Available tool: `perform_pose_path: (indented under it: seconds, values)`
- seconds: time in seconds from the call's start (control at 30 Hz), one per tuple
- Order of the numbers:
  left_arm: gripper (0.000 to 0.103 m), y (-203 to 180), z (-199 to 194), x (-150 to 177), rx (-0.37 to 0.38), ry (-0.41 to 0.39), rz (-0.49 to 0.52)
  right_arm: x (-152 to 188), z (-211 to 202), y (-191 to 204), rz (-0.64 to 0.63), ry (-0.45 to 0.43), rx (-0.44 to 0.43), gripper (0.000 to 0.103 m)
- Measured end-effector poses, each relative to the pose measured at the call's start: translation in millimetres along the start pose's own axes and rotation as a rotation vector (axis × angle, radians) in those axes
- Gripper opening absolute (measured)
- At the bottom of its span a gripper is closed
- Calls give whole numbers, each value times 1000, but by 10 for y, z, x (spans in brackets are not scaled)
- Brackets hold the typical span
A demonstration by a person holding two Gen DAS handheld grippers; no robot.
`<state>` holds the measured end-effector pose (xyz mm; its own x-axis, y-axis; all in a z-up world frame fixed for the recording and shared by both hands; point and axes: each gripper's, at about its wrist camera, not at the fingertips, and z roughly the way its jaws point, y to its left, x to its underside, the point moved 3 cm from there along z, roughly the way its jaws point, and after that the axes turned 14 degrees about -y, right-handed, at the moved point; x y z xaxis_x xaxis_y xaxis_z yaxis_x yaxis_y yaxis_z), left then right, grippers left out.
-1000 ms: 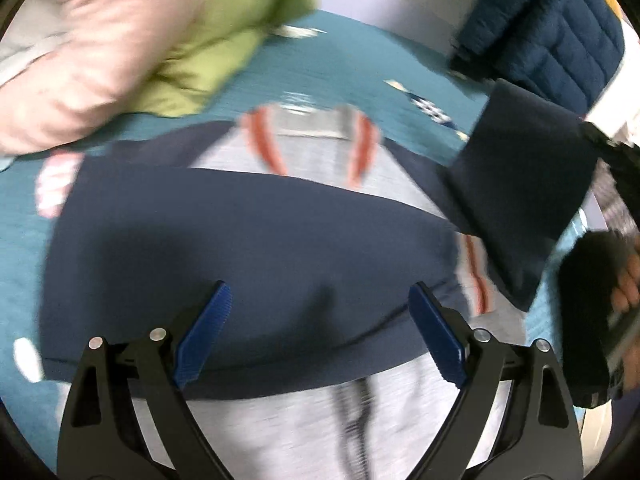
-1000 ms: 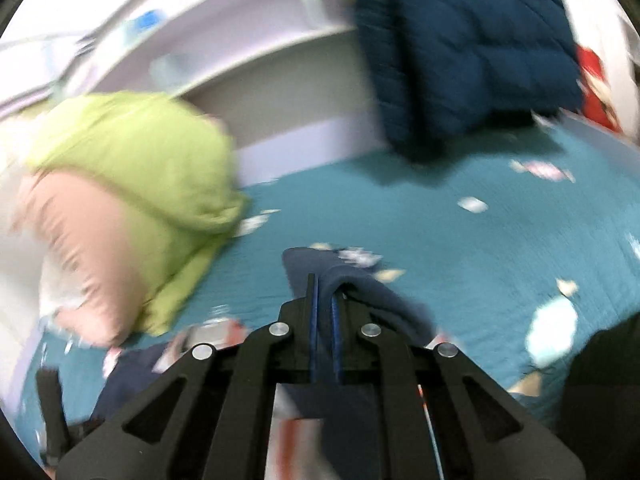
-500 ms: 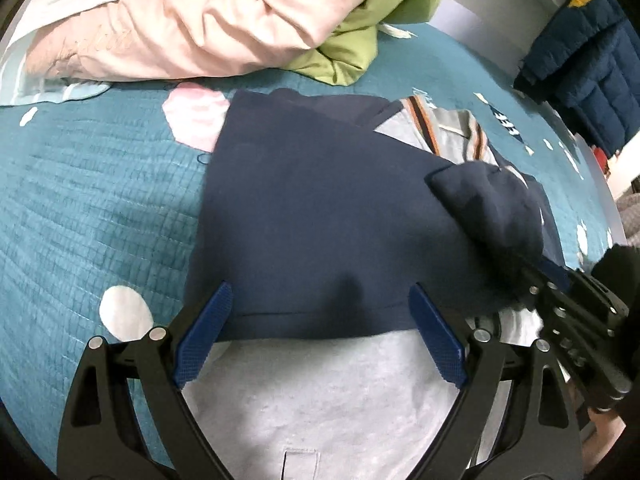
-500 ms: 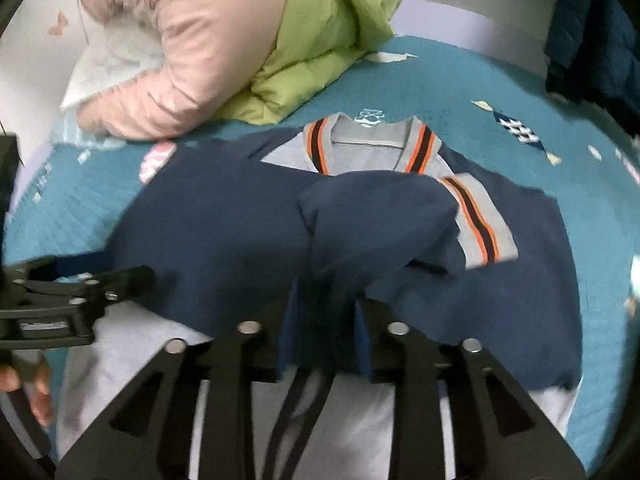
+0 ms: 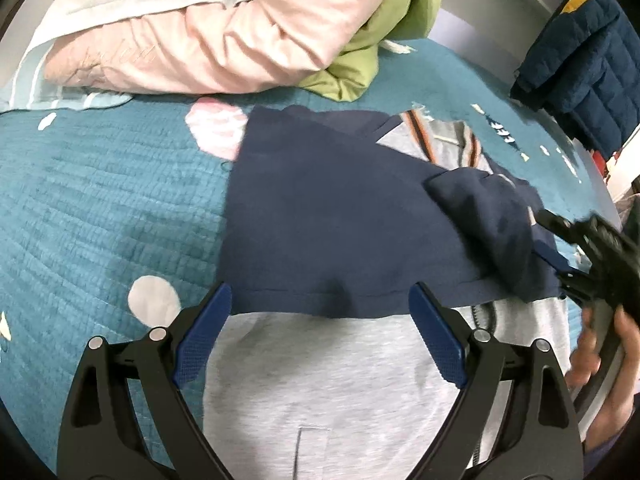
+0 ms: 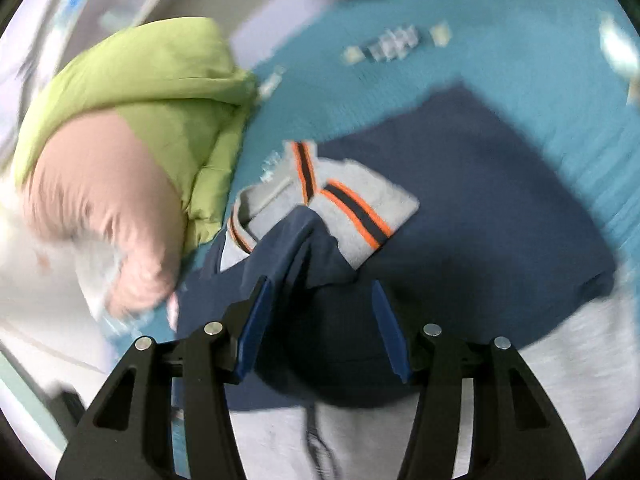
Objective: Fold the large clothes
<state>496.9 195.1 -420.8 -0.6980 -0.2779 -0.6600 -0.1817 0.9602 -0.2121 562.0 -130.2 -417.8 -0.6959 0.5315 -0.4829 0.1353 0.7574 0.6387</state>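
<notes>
A grey and navy jacket (image 5: 340,380) with orange-striped collar (image 6: 352,212) lies flat on the teal bed. Both navy sleeves are folded across its chest (image 5: 328,216). My left gripper (image 5: 320,332) is open and empty, hovering over the sleeve's lower edge. My right gripper (image 6: 320,328) is open just above the bunched cuff of the right sleeve (image 6: 308,248), which rests on the jacket. The right gripper also shows in the left wrist view (image 5: 560,252) at the jacket's right edge.
A pink and green padded jacket pile (image 5: 224,40) lies at the bed's far left. A dark blue puffer jacket (image 5: 584,56) hangs at the far right. The teal quilt (image 5: 100,208) spreads to the left of the jacket. White wall and shelf lie behind.
My right gripper carried the navy sleeve down across the chest, then opened and let it go. My left gripper stayed open and pulled back slightly over the jacket.
</notes>
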Motion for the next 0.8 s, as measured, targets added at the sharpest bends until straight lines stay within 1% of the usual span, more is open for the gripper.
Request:
perform_pose_path:
  seconds: [0.03,0.1,0.13,0.17,0.2,0.23,0.27,0.33,0.4,0.43,0.47,0.5,0.53,0.57,0.6,0.63,0.67,0.73,0.8]
  values:
    - [90,23,-3,8,3,2,-4,-24,84,-45,61,6,6,50]
    - [90,52,4,10,4,2,-7,-44,229,-113,132,30,47,51]
    - [90,81,-9,6,0,-1,-8,-62,293,-138,182,26,41,49]
    - [90,100,-6,-4,-3,-5,-11,-85,317,-145,194,16,39,46]
    - [90,129,-19,-12,-6,-8,-15,-146,329,-29,161,-25,3,30]
    - [90,163,-30,-23,-11,-13,-21,-163,314,86,117,-43,-20,21]
    - [90,216,-51,-44,-18,-22,-31,-161,294,194,83,-59,-37,20]
    - [90,306,-84,-74,-34,-34,-44,-92,216,575,-28,-73,-130,18]
    - [90,420,-131,-113,-49,-47,-63,97,123,1061,-210,-63,-203,18]
    - [90,473,-155,-129,-63,-52,-70,244,99,1258,-288,-41,-237,18]
    - [90,534,-191,-149,-81,-63,-74,392,99,1443,-364,-1,-264,19]
    - [90,575,-218,-161,-90,-69,-77,601,119,1619,-459,51,-259,22]
    - [90,626,-249,-172,-105,-75,-82,745,146,1717,-521,82,-243,26]
    - [90,659,-264,-178,-113,-76,-86,830,162,1764,-554,103,-236,31]
    - [90,692,-281,-182,-117,-74,-94,920,167,1798,-582,114,-222,39]
    - [90,720,-298,-181,-119,-75,-102,948,151,1781,-587,109,-218,45]
    - [90,736,-308,-176,-120,-75,-105,942,120,1769,-587,99,-219,46]
    - [90,738,-316,-165,-119,-70,-104,876,30,1676,-563,88,-216,54]
    - [90,702,-292,-153,-101,-60,-103,762,-95,1536,-535,73,-224,55]
